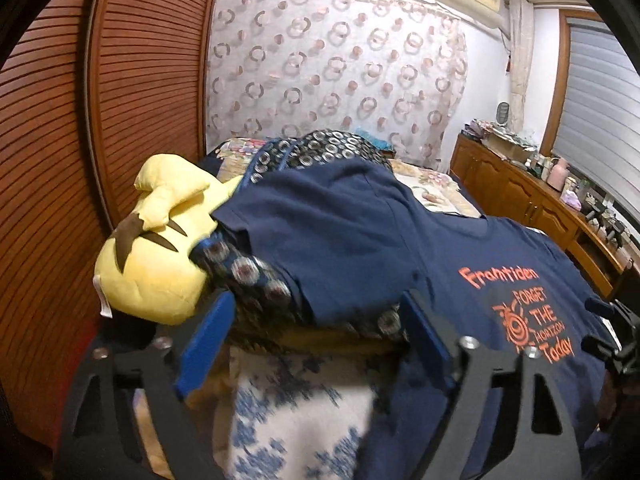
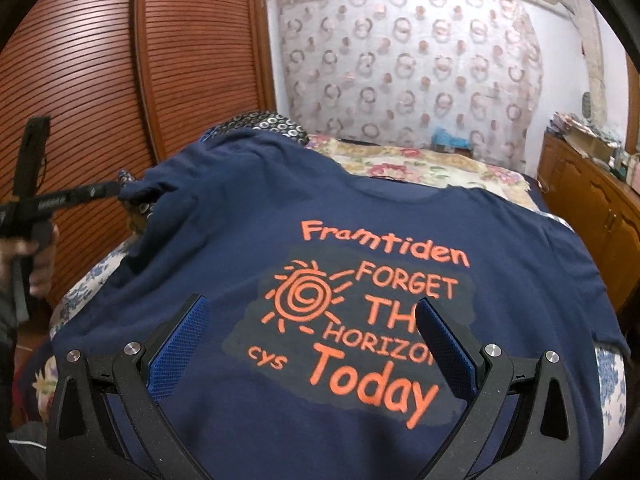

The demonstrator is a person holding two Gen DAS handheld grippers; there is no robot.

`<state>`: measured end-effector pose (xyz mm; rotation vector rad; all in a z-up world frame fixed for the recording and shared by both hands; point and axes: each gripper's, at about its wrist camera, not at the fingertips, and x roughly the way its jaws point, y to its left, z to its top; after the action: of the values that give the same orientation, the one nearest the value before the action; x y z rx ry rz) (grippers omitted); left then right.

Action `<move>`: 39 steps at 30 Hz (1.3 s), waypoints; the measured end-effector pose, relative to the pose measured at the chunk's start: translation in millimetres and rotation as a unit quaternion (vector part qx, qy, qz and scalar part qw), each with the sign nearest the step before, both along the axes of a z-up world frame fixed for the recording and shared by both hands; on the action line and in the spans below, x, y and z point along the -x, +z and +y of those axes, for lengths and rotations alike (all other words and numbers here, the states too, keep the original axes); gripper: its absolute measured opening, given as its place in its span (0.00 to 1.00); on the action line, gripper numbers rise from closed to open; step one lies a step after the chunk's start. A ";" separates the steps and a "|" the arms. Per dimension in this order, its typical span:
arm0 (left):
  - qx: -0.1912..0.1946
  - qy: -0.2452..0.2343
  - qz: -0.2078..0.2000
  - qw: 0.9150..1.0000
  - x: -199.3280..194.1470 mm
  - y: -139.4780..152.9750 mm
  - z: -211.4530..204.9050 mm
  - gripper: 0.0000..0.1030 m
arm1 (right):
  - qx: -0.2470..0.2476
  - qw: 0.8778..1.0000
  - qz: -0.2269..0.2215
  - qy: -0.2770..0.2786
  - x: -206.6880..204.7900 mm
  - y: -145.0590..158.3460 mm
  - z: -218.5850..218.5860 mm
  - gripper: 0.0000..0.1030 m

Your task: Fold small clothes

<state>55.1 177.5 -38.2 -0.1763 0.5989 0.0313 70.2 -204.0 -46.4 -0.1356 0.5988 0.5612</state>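
Observation:
A navy T-shirt (image 2: 360,216) with orange print lies spread, print up, on the bed; it also shows in the left wrist view (image 1: 340,232). Its left sleeve lies over a patterned dark cushion (image 1: 256,276). My left gripper (image 1: 316,312) is open, jaws wide, at the lower edge of that sleeve and the cushion, holding nothing. In the right wrist view the left gripper (image 2: 116,190) reaches the sleeve end from the left. My right gripper (image 2: 312,320) is open and empty, hovering over the shirt's print near the hem.
A yellow plush toy (image 1: 160,248) lies left of the cushion. The bed has a floral cover (image 2: 440,168) and a blue-and-white sheet (image 1: 288,412). A brown slatted wardrobe (image 2: 100,80) stands at left, a cluttered wooden cabinet (image 1: 532,196) at right.

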 end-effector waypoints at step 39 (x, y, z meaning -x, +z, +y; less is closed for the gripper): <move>-0.063 -0.026 0.048 0.997 -84.7 47.4 11.6 0.05 | -0.024 0.999 0.019 0.020 4.1 -12.7 5.2 1.00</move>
<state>139.7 189.1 9.1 -0.0376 0.6956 0.0271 66.1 -198.8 -59.1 -0.0914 0.6201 0.6176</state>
